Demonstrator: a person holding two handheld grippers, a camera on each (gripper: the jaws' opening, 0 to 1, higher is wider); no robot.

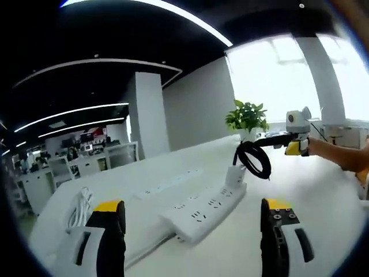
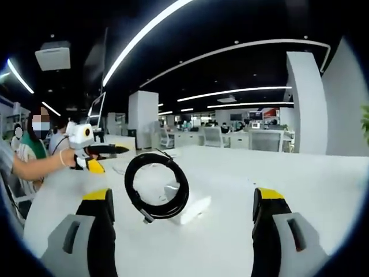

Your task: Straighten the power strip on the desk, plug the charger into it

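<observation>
Open-plan office, dark ceiling with light strips, long white worktop running away toward bright windows. On it, the white power strip, lying just ahead of the left claw, long axis slanting from near-left to far-right across the left gripper view. At the strip's far end, the white charger standing upright, seemingly already seated in or resting against a socket; cannot tell which. From it, a black coiled cable hanging in a loop, apparently lifted by another claw reaching in from the right on a person's bare arm. Left claw wide open, nothing held. In the right gripper view, the right claw likewise wide open and empty, with the coil and the charger straight ahead between its jaws. Small potted plant beyond, second strip farther left. Judged nearer to the strip's body: left claw, well placed to square it.
</observation>
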